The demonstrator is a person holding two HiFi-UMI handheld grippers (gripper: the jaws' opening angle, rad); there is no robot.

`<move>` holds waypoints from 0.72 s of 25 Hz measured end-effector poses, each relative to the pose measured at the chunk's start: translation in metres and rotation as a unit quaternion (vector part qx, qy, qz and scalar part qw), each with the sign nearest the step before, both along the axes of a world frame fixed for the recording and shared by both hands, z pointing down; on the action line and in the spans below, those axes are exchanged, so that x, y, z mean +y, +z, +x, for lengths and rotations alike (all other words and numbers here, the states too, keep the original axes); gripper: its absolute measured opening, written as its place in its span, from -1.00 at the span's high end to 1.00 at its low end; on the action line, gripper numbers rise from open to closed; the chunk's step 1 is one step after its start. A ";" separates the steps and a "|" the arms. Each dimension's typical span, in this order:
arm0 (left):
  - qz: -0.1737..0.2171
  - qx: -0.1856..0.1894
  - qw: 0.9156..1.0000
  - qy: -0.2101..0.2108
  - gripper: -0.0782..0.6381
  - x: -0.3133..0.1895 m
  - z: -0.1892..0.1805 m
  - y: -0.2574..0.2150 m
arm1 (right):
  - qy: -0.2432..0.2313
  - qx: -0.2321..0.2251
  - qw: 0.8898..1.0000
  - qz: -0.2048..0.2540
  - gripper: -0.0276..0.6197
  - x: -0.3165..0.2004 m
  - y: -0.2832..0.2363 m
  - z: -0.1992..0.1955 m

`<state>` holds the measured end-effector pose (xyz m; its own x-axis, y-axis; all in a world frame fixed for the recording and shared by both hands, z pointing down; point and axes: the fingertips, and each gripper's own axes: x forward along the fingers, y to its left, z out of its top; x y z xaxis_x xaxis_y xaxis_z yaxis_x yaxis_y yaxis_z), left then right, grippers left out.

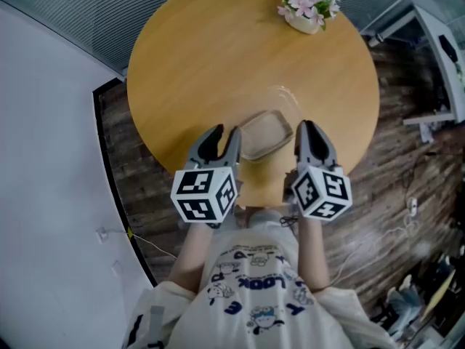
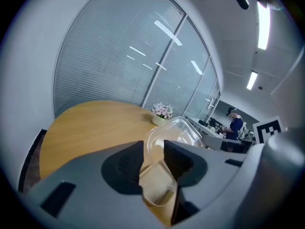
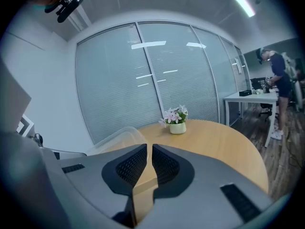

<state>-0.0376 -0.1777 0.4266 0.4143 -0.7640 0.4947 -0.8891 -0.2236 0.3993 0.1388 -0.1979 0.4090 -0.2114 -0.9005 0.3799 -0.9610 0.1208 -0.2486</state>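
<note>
Clear container (image 1: 263, 133) lies at the 6 o'clock edge of the desk (image 1: 211, 57). The left hand-held gripper (image 1: 225, 134) is narrowly apart and the right hand-held gripper (image 1: 309, 126) almost together, both empty. A sideways nudge could likely slide it off.

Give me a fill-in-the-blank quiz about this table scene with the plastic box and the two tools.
The clear plastic box lies on a ___ wooden table.
The box's lid is ___.
The small pot at the table's far edge holds pink ___.
Of the left tool and the right tool, the ___ one's jaws stand wider apart.
Missing words: round; open; flowers; left.
</note>
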 end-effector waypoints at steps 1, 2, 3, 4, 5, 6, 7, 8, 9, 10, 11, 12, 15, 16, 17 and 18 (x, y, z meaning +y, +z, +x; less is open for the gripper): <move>0.008 0.000 1.000 0.000 0.41 -0.001 -0.001 -0.006 | 0.001 0.001 1.000 0.006 0.80 -0.001 -0.006 -0.001; 0.016 -0.001 1.000 0.000 0.41 -0.003 -0.002 -0.011 | 0.002 0.001 1.000 0.012 0.80 -0.002 -0.011 -0.002; 0.024 -0.001 1.000 0.000 0.42 -0.004 -0.003 -0.017 | 0.002 0.002 1.000 0.018 0.80 -0.003 -0.017 -0.003; 0.031 -0.002 1.000 0.000 0.42 -0.005 -0.004 -0.023 | 0.002 0.003 1.000 0.025 0.80 -0.003 -0.023 -0.004; 0.038 -0.002 0.999 0.000 0.42 -0.005 -0.005 -0.029 | 0.002 0.004 1.000 0.031 0.80 -0.004 -0.029 -0.005; 0.045 -0.001 0.999 -0.001 0.42 -0.006 -0.005 -0.035 | 0.002 0.005 0.999 0.038 0.80 -0.004 -0.035 -0.005; 0.052 -0.001 0.999 -0.001 0.42 -0.006 -0.006 -0.041 | 0.002 0.006 0.999 0.044 0.80 -0.004 -0.041 -0.005; 0.058 0.000 0.998 -0.001 0.42 -0.007 -0.006 -0.046 | 0.002 0.006 0.999 0.049 0.80 -0.004 -0.046 -0.006; 0.065 0.000 0.998 -0.001 0.42 -0.006 -0.007 -0.051 | 0.003 0.007 0.999 0.054 0.80 -0.003 -0.051 -0.007; 0.071 0.000 0.997 -0.001 0.42 -0.006 -0.008 -0.056 | 0.003 0.008 0.998 0.059 0.80 -0.002 -0.056 -0.008; 0.076 0.000 0.997 0.000 0.42 -0.005 -0.009 -0.061 | 0.003 0.008 0.998 0.063 0.80 -0.001 -0.061 -0.009; 0.082 0.000 0.997 0.000 0.42 -0.005 -0.010 -0.066 | 0.004 0.008 0.998 0.068 0.80 0.000 -0.065 -0.009; 0.098 -0.001 0.995 0.000 0.42 -0.005 -0.011 -0.078 | 0.006 0.009 0.996 0.084 0.80 0.000 -0.078 -0.010; 0.103 -0.002 0.995 -0.001 0.42 -0.005 -0.011 -0.083 | 0.006 0.009 0.996 0.090 0.80 0.001 -0.082 -0.011; 0.108 -0.002 0.994 -0.002 0.42 -0.005 -0.011 -0.087 | 0.006 0.011 0.995 0.096 0.80 0.001 -0.087 -0.011; 0.113 -0.001 0.994 -0.002 0.42 -0.005 -0.012 -0.091 | 0.006 0.011 0.995 0.101 0.80 0.001 -0.091 -0.012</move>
<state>-0.0496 -0.1831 0.3355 0.4099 -0.8575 0.3108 -0.8912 -0.3041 0.3365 0.1272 -0.1968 0.3176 -0.1946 -0.9612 0.1954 -0.9677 0.1555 -0.1987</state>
